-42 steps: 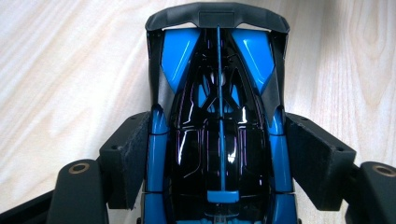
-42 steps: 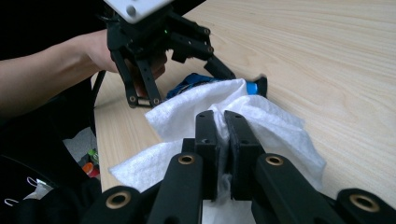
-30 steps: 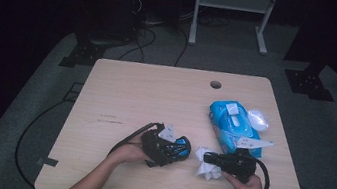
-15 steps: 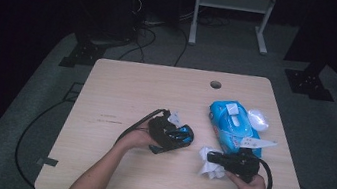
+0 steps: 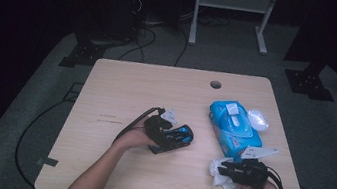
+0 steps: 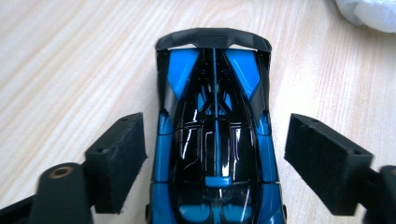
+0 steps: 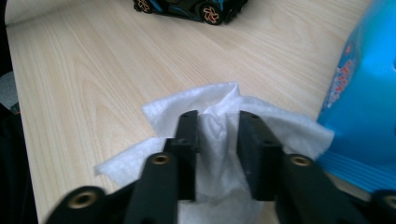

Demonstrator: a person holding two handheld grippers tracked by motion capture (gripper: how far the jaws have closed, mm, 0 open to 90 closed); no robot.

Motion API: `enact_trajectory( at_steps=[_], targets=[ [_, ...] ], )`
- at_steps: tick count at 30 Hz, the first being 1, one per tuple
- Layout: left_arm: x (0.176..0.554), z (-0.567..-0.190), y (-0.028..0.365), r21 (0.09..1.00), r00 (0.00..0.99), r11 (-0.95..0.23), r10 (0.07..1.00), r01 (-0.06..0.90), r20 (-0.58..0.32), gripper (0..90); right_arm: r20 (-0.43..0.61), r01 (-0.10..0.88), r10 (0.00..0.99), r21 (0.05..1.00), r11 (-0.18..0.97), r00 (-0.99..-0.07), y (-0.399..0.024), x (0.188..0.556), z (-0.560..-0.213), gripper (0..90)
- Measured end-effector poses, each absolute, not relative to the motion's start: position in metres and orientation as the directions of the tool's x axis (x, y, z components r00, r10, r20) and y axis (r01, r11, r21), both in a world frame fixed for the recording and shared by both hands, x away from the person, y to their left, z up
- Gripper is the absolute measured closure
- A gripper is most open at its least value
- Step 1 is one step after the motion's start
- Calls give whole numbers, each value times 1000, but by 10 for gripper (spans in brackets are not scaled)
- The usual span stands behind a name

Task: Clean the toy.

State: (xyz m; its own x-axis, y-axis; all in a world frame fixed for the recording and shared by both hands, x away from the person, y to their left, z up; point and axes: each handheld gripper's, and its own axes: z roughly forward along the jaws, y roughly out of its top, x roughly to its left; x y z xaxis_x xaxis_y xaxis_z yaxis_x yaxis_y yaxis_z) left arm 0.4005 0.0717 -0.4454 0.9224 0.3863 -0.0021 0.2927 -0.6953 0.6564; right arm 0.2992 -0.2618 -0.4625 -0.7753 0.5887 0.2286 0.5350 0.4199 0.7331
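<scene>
We are straddling the glossy blue-and-black toy car (image 6: 217, 140) lengthwise, left gripper (image 6: 217, 161) fingers opening clear of its sides; the right gripper (image 7: 217, 154), fingers loosening around the crumpled white wipe (image 7: 215, 130), lies well apart.

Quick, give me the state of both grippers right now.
Left gripper: open, jaws just widened, blue and black toy car between them, unclamped.
Right gripper: jaws just opened, crumpled white wipe loose between them.
</scene>
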Motion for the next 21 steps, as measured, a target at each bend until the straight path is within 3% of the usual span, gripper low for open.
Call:
enact_trajectory(
  at_steps=[5,21],
  targets=[
    [397,-441,80,674,920,-681,391,287,3,177,208,484,588,796,362,-782,-270,296,-450,526],
    [379,-428,122,727,898,-622,439,290,17,151,234,478,626,841,254,-744,-287,299,-440,465]
  ],
)
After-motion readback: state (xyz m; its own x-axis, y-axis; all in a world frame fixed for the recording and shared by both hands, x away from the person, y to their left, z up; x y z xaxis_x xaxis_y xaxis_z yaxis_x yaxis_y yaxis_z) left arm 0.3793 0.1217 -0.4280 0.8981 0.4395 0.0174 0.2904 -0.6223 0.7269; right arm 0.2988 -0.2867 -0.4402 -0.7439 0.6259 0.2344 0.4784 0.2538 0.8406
